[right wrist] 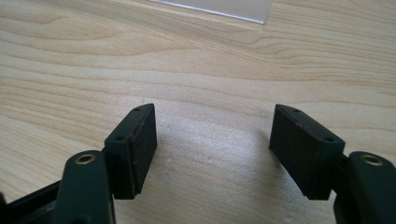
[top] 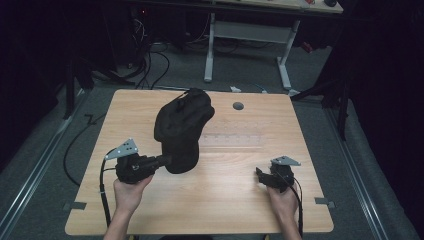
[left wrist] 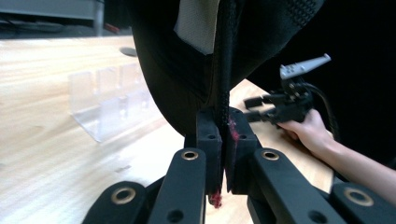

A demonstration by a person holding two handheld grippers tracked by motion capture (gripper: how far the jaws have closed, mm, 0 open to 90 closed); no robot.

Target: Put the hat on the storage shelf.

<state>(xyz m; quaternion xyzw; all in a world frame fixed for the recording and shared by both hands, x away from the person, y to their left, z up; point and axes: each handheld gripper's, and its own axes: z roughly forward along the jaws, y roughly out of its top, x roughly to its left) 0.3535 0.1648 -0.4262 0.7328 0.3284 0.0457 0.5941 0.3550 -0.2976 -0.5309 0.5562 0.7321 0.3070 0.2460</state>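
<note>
A black fabric item (top: 181,127), shaped like a cap or soft pouch, stands raised on the wooden table (top: 225,200) left of centre. My left gripper (top: 166,160) is shut on its lower edge. In the left gripper view the jaws of my left gripper (left wrist: 224,126) pinch a stitched seam of the black fabric (left wrist: 187,60), and a beige label (left wrist: 198,21) shows above. My right gripper (top: 261,176) sits low over bare wood at the front right, open. Nothing lies between the pads (right wrist: 144,140) of my right gripper (right wrist: 212,128). It also appears as the far gripper (left wrist: 256,107).
A clear plastic slotted rack (top: 231,140) lies flat right of the fabric item, also seen as the rack (left wrist: 109,102). A round grey grommet (top: 238,106) is set in the far tabletop. Behind the table stand white desk legs (top: 209,50) and floor cables (top: 150,65).
</note>
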